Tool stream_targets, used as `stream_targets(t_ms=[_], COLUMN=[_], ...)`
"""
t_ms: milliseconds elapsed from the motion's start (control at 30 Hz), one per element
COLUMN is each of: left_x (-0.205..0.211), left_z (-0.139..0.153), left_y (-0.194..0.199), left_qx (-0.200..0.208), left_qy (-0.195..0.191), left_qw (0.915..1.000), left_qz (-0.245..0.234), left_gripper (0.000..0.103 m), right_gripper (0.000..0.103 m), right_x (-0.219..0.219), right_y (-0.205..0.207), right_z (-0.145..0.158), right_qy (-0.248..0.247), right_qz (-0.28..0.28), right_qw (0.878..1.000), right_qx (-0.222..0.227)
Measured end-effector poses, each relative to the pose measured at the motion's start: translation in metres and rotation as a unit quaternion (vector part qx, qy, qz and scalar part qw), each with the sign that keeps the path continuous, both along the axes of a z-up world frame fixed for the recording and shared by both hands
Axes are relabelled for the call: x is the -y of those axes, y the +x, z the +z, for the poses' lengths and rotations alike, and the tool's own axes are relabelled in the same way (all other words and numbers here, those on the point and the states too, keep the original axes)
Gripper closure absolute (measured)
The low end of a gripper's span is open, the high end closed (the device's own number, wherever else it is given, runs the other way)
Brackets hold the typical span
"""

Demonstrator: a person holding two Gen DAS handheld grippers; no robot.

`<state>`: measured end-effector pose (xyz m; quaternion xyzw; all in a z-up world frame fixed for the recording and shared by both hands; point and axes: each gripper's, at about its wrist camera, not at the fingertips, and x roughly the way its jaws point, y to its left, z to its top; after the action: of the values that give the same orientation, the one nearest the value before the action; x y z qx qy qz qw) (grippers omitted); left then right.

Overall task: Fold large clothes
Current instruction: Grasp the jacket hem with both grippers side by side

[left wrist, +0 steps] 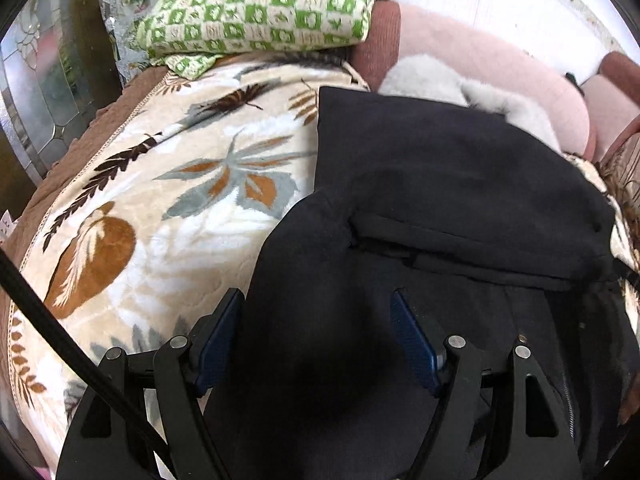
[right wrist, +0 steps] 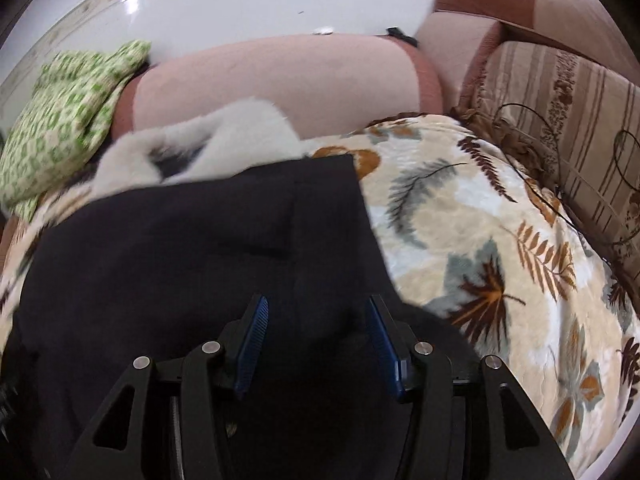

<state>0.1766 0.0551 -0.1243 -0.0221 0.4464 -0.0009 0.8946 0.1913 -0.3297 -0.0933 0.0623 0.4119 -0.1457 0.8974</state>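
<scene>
A large black garment (left wrist: 460,184) lies folded on a leaf-patterned blanket (left wrist: 168,168) over a sofa. In the left wrist view a rounded fold of it bulges up between my blue-padded fingers (left wrist: 412,340). My left gripper (left wrist: 316,304) is open around this fold, jaws wide apart. In the right wrist view the black garment (right wrist: 192,240) fills the lower left. My right gripper (right wrist: 316,312) is open above the cloth, blue fingers (right wrist: 382,340) apart, with black fabric between them. I cannot tell if either pad touches the cloth.
A green checked pillow (left wrist: 260,12) lies at the blanket's far left end. A white fluffy item (right wrist: 224,140) lies behind the garment against the pink sofa back (right wrist: 280,84). A striped cushion (right wrist: 568,128) stands at the right. Bare blanket (right wrist: 500,248) spreads right of the garment.
</scene>
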Motion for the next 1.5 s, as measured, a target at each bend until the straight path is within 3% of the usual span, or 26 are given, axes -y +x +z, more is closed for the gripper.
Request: stream_targets(t_ms=[100, 233, 433, 600, 933, 1033, 1167, 1233, 1367, 1500], left_x=[0.008, 0.026, 0.043, 0.040, -0.001, -0.002, -0.005, -0.010, -0.028, -0.027], left_z=[0.003, 0.012, 0.029, 0.031, 0.004, -0.010, -0.014, -0.019, -0.033, -0.034], left_y=[-0.012, -0.042, -0.109, -0.141, -0.147, -0.141, -0.139, -0.137, -0.132, -0.135], left_qx=[0.023, 0.047, 0.059, 0.051, 0.005, -0.015, -0.012, -0.019, -0.049, -0.040], left_qy=[0.023, 0.063, 0.047, 0.037, 0.019, 0.028, 0.022, 0.009, -0.057, -0.056], left_qw=[0.9995, 0.9968, 0.9961, 0.9970, 0.9998, 0.9994, 0.9996, 0.9997, 0.9966, 0.9972], left_qz=[0.006, -0.013, -0.046, -0.044, 0.005, 0.012, 0.009, 0.012, 0.031, 0.026], left_gripper=[0.029, 0.029, 0.029, 0.029, 0.029, 0.029, 0.024, 0.021, 0.013, 0.011], right_gripper=[0.049, 0.047, 0.040, 0.031, 0.023, 0.023, 0.023, 0.022, 0.019, 0.019], right_x=[-0.008, 0.003, 0.024, 0.042, 0.066, 0.077, 0.082, 0.083, 0.085, 0.089], right_y=[-0.019, -0.054, -0.110, -0.145, -0.184, -0.187, -0.182, -0.180, -0.176, -0.175], right_z=[-0.005, -0.009, -0.006, -0.002, -0.013, -0.020, -0.022, -0.025, -0.027, -0.025], right_qy=[-0.011, 0.014, 0.015, 0.047, 0.041, 0.061, 0.079, 0.086, 0.093, 0.097], right_qz=[0.015, 0.013, 0.003, -0.015, -0.057, -0.071, -0.073, -0.070, -0.075, -0.082], right_qw=[1.000, 0.999, 1.000, 0.999, 0.998, 0.996, 0.994, 0.994, 0.993, 0.992], right_qx=[-0.014, -0.028, -0.027, -0.010, 0.003, -0.002, -0.003, -0.004, -0.003, 0.001])
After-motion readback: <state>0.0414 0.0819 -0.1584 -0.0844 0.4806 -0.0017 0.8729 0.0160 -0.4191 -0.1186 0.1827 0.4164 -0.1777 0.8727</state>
